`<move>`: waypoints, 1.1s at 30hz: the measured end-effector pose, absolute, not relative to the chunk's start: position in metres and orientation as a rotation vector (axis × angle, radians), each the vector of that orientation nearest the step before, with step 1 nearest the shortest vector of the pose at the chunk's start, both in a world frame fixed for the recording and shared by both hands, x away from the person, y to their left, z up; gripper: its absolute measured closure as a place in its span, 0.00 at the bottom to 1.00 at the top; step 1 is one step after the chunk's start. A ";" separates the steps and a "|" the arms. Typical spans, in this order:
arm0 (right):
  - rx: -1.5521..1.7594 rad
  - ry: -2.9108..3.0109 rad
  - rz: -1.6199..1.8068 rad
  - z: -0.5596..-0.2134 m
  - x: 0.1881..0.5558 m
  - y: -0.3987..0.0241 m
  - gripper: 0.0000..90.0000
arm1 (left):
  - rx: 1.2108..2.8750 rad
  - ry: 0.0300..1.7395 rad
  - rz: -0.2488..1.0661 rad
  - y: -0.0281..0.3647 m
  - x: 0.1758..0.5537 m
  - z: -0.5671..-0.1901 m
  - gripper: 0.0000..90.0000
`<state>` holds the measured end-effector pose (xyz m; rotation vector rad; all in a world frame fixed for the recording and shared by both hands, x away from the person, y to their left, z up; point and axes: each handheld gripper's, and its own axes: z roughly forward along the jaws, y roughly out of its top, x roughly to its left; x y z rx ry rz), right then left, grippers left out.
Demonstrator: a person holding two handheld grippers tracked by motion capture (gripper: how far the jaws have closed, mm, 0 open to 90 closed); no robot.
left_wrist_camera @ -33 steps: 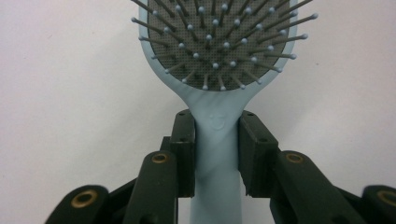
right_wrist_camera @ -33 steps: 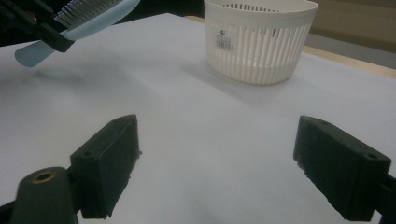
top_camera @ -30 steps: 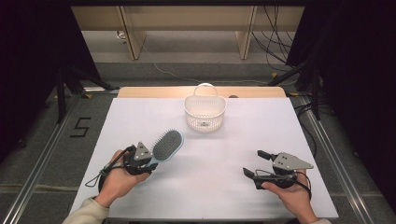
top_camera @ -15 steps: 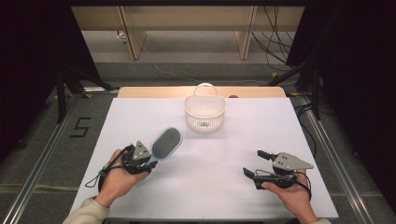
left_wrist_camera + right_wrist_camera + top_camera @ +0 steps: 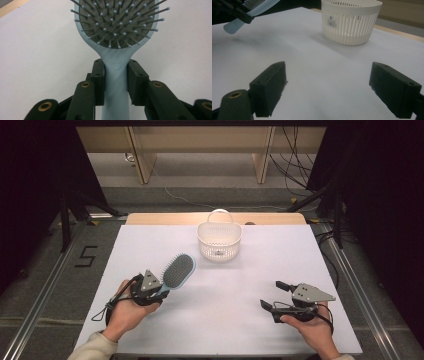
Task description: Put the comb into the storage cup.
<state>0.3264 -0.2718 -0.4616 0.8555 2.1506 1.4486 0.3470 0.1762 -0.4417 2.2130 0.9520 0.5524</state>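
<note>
1. Brush (image 5: 117,37): the left gripper view's top edge is cutting off its head; the bottom edge is cutting off its handle.
2. Basket (image 5: 351,21): the right gripper view's top edge is clipping its rim; the label print is staying too small to read.
3. Small item inside the basket (image 5: 218,253), high view: too small to identify.

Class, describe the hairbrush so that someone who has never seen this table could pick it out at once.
Start at the white table and go to its near left part, where the left gripper is clamped on a handle. That handle belongs to the hairbrush, whose oval head points toward the white basket at the far edge. It alone is pale blue, with a dark pad of ball-tipped bristles facing up.
</note>
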 end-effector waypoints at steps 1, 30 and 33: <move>0.855 2.152 1.449 -0.462 0.326 -0.272 0.17 | 2.211 0.952 0.553 0.176 0.347 -0.441 0.77; 0.857 2.152 1.447 -0.462 0.327 -0.272 0.17 | 2.125 0.965 0.580 0.178 0.348 -0.438 0.77; 0.857 2.153 1.447 -0.462 0.327 -0.272 0.17 | 2.118 0.966 0.581 0.178 0.348 -0.438 0.77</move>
